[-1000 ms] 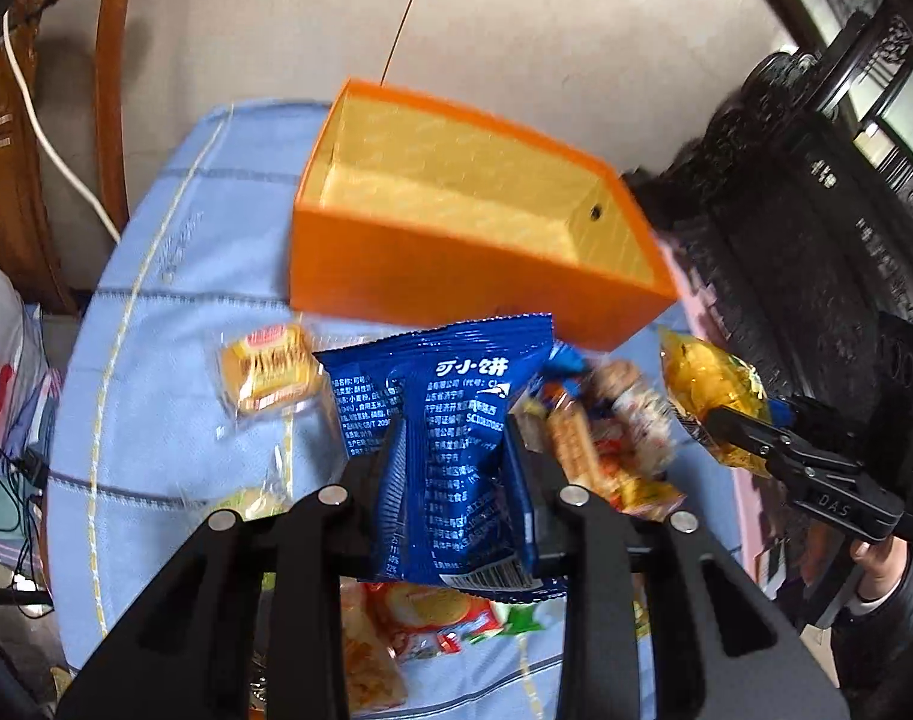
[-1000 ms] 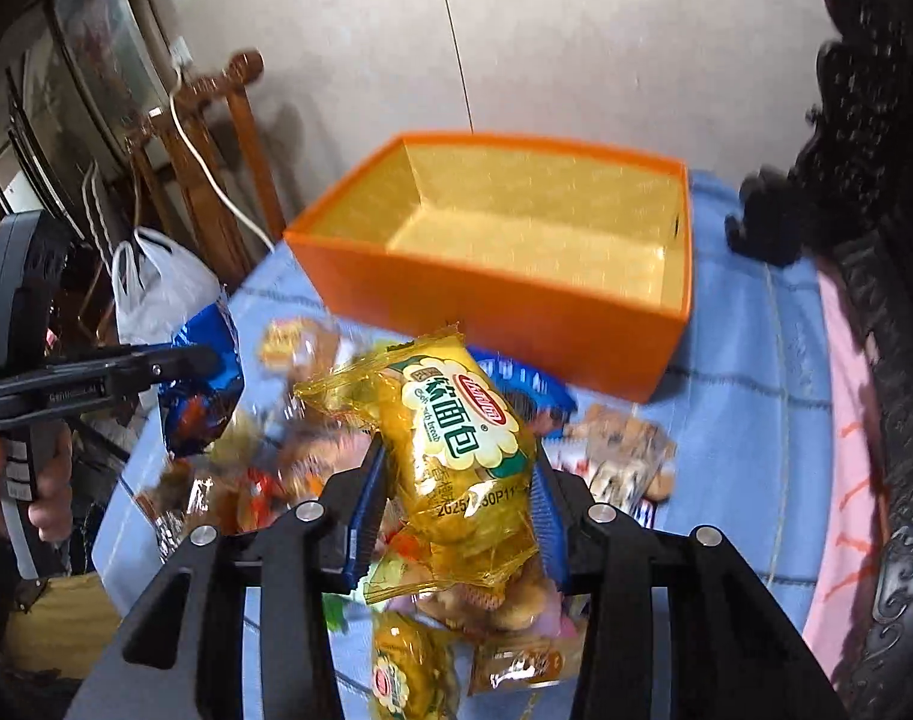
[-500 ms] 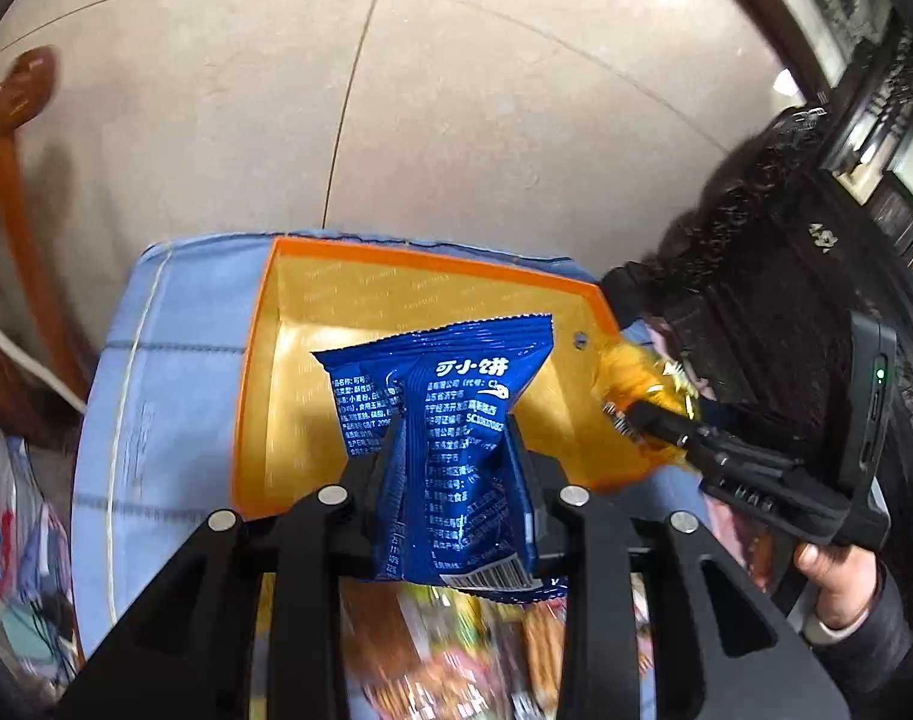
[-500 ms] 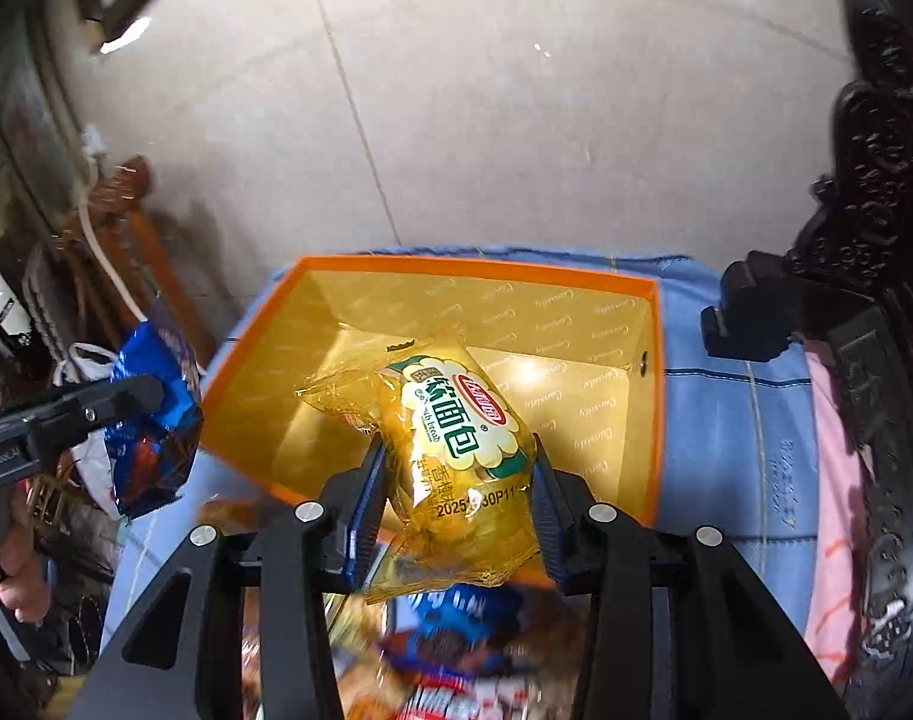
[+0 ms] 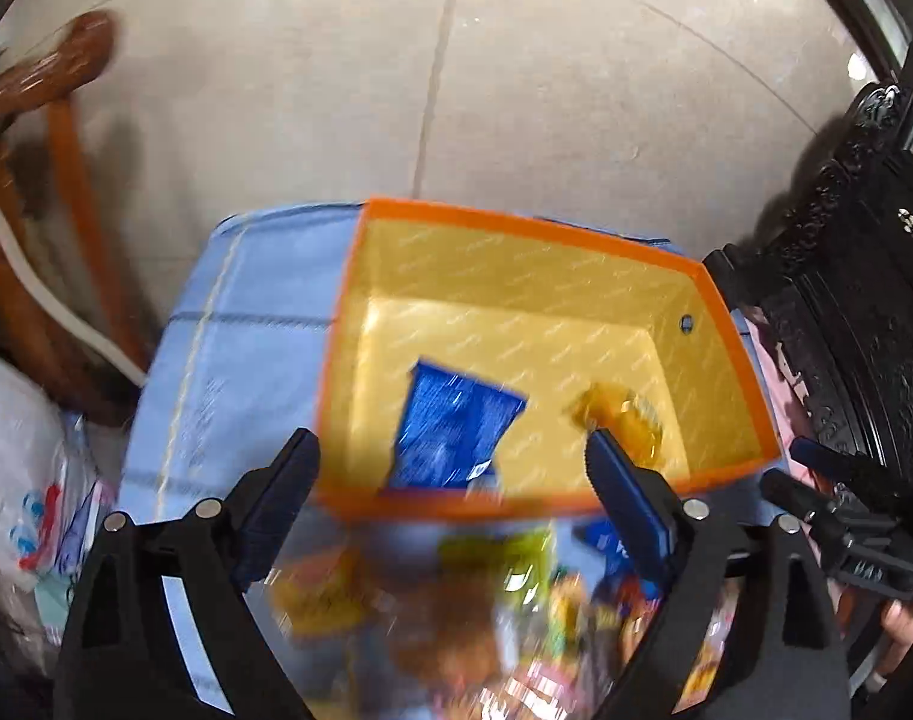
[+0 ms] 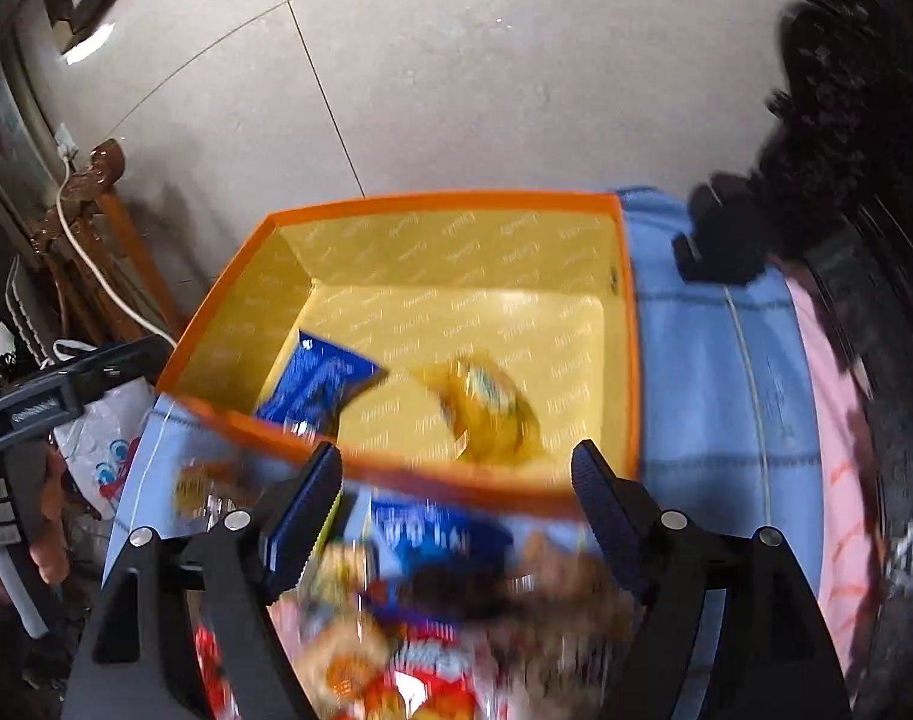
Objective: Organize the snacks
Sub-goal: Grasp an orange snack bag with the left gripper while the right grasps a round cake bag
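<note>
Orange walls of the box [image 5: 576,234] frame both drops: the blue packet [image 5: 450,438] lies at the lower left of the yellow floor, the yellow packet [image 5: 621,414] just right of it, the two apart. Your left gripper [image 5: 450,456] has let go and its jaws are opening, with nothing pressed between them; the right gripper [image 6: 456,471] is likewise opening and empty. Both packets look smeared, so judge them possibly not yet at rest.

To finish this release well, let the jaws spread fully before you draw back, and lift clear of the near rim so no finger hooks the cardboard. Next, pick from the blurred pile of snacks [image 6: 396,630] at the bottom of the frame, on the blue cloth [image 6: 708,372]. Take one packet per gripper, by its crimped edge.
</note>
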